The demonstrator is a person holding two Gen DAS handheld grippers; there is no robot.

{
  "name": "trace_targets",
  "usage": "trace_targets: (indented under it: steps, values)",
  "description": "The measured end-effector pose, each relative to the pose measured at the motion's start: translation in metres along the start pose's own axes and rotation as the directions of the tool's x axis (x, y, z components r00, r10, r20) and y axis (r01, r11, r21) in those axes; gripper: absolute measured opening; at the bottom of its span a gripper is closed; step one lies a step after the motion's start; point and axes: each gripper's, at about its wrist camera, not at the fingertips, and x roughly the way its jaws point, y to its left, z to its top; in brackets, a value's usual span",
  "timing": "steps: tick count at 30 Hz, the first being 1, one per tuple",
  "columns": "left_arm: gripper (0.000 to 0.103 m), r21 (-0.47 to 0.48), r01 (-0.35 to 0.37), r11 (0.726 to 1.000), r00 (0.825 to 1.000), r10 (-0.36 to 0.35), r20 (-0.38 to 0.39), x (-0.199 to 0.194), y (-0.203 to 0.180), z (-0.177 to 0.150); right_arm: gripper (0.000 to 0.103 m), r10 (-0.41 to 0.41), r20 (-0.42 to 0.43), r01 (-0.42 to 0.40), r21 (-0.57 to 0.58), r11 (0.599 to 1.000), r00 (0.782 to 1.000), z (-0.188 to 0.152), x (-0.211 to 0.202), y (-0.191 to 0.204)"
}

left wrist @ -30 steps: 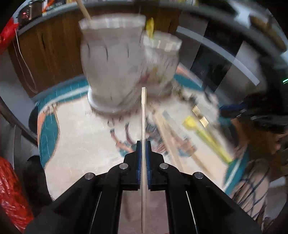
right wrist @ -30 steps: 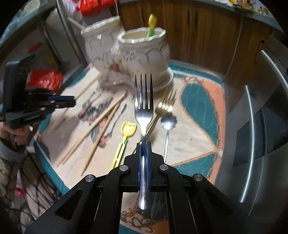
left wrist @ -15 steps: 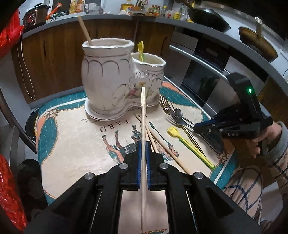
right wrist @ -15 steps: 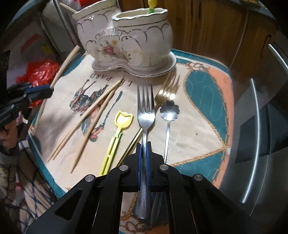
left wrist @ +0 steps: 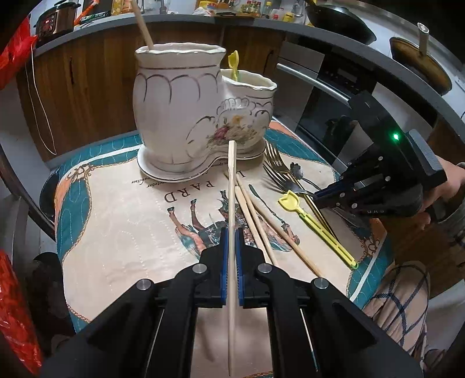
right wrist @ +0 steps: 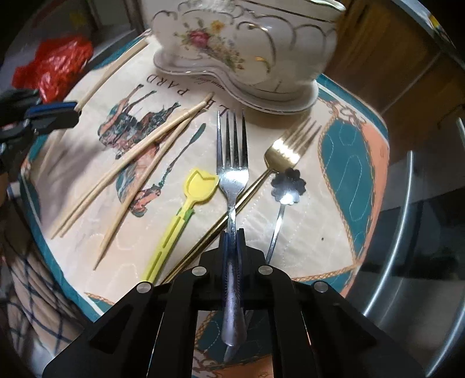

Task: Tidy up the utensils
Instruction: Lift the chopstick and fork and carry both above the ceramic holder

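My left gripper (left wrist: pixel 230 232) is shut on a wooden chopstick (left wrist: pixel 231 186) that points at the white ceramic utensil holder (left wrist: pixel 200 116). The holder's tall pot holds one chopstick (left wrist: pixel 142 24), its low pot a yellow utensil (left wrist: pixel 233 65). My right gripper (right wrist: pixel 231 237) is shut on a silver fork (right wrist: pixel 232 162), held low over the mat, tines toward the holder (right wrist: pixel 247 52). Loose chopsticks (right wrist: pixel 139 162), a yellow plastic fork (right wrist: pixel 186 209), a gold fork (right wrist: pixel 279 157) and a flower-shaped spoon (right wrist: pixel 287 186) lie on the mat. The right gripper also shows in the left wrist view (left wrist: pixel 319 194).
A printed placemat (left wrist: pixel 122 232) covers the small round table. A wooden cabinet (left wrist: pixel 87 84) and an oven front (left wrist: pixel 325 96) stand behind. A red plastic bag (right wrist: pixel 55 69) lies off the left edge. The person's legs (left wrist: pixel 398 293) are at the right.
My right gripper has lowered with the silver fork and moved closer to the mat and holder. My left gripper has steadied, pulled back a little, with the chopstick still in it.
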Motion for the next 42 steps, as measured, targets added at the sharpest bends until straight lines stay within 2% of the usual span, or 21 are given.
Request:
trace_targets:
  steps: [3,8,11,14,18,21,24,26,29,31,34,37,40,42]
  values:
    - [0.004,-0.006,0.002,1.0,1.0,-0.002,0.011,-0.002,0.001,0.0,0.006,-0.005,0.027,0.005,-0.005,1.0,1.0,-0.008,-0.005,0.0]
    - [0.004,-0.02,0.01,1.0,0.998,-0.008,0.063,-0.012,0.0,0.003,0.006,0.016,0.136,-0.019,0.019,1.0,0.991,-0.019,-0.025,-0.002]
    - [0.004,-0.024,0.011,1.0,0.994,-0.009,0.11,-0.023,-0.003,0.007,0.006,0.025,0.224,-0.034,0.036,0.999,0.974,-0.027,-0.046,-0.002]
    - [0.004,-0.025,0.009,1.0,0.987,-0.005,0.161,-0.033,-0.007,0.013,0.006,0.026,0.334,-0.051,0.067,0.996,0.942,-0.033,-0.072,-0.008]
    - [0.004,-0.025,0.025,0.999,0.968,-0.018,0.251,-0.046,-0.014,0.023,0.006,0.035,0.493,-0.108,0.12,0.987,0.869,-0.035,-0.106,-0.02]
    - [0.004,-0.031,0.017,0.999,0.948,-0.006,0.317,-0.054,-0.017,0.035,0.006,0.043,0.598,-0.165,0.15,0.975,0.8,-0.034,-0.124,-0.029]
    - [0.004,-0.045,0.01,0.999,0.92,0.008,0.392,-0.061,-0.014,0.048,0.006,0.04,0.674,-0.206,0.169,0.964,0.738,-0.028,-0.132,-0.038]
    - [0.004,-0.052,0.004,0.999,0.894,0.02,0.447,-0.065,-0.012,0.059,0.006,0.042,0.73,-0.248,0.177,0.952,0.683,-0.024,-0.135,-0.042]
    - [0.004,-0.041,-0.002,0.999,0.865,0.022,0.502,-0.068,-0.011,0.077,0.006,0.037,0.788,-0.293,0.184,0.938,0.614,-0.017,-0.138,-0.046]
    - [0.004,-0.035,-0.002,0.999,0.848,0.021,0.529,-0.068,-0.009,0.091,0.006,0.033,0.83,-0.317,0.176,0.932,0.557,-0.011,-0.139,-0.05]
    - [0.004,-0.041,-0.03,0.999,0.815,0.048,0.577,-0.066,-0.005,0.116,0.006,0.011,0.864,-0.321,0.175,0.931,0.504,-0.001,-0.14,-0.054]
    - [0.004,-0.075,-0.057,0.996,0.764,0.092,0.639,-0.066,0.001,0.135,0.006,0.0,0.884,-0.322,0.171,0.931,0.468,0.012,-0.141,-0.061]
    - [0.004,-0.106,-0.078,0.991,0.72,0.13,0.682,-0.061,0.005,0.154,0.006,-0.01,0.888,-0.306,0.168,0.937,0.46,0.023,-0.144,-0.063]
    - [0.004,-0.12,-0.093,0.988,0.701,0.15,0.697,-0.058,0.006,0.161,0.006,-0.016,0.894,-0.304,0.169,0.938,0.448,0.029,-0.144,-0.067]
